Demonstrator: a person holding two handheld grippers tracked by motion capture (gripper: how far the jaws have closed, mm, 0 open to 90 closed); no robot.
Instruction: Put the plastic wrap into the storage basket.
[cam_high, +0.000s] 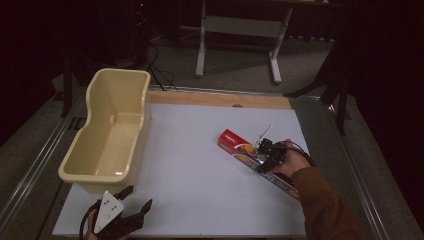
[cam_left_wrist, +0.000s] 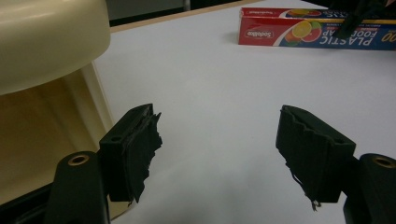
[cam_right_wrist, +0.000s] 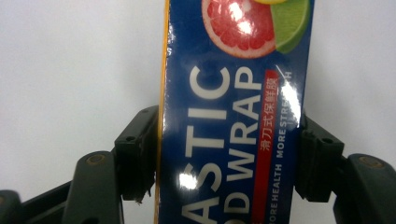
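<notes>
The box of plastic wrap (cam_high: 257, 161) lay on the white table (cam_high: 200, 165) at about four o'clock from the table's middle, its long axis running from ten o'clock down to four o'clock, with the red end toward ten. The right gripper (cam_high: 266, 156) sat over the box's middle, held by a hand (cam_high: 290, 162) that came in from five o'clock on an orange-brown sleeve (cam_high: 327, 210). In the right gripper view the box (cam_right_wrist: 233, 116) ran straight up toward twelve o'clock between the two black jaws, one pad against its yellow-edged side at nine o'clock and the other against its blue side at three; the jaws had closed on the box and gripped it across its width. The left gripper (cam_high: 134, 199) rested near the table's seven o'clock corner, just at six o'clock of the cream tub (cam_high: 95, 150), its jaws spread wide with nothing between them. From the left gripper view the box (cam_left_wrist: 317, 32) lay well apart at one o'clock, and the tub's wall (cam_left_wrist: 51, 42) rose close at ten o'clock.
</notes>
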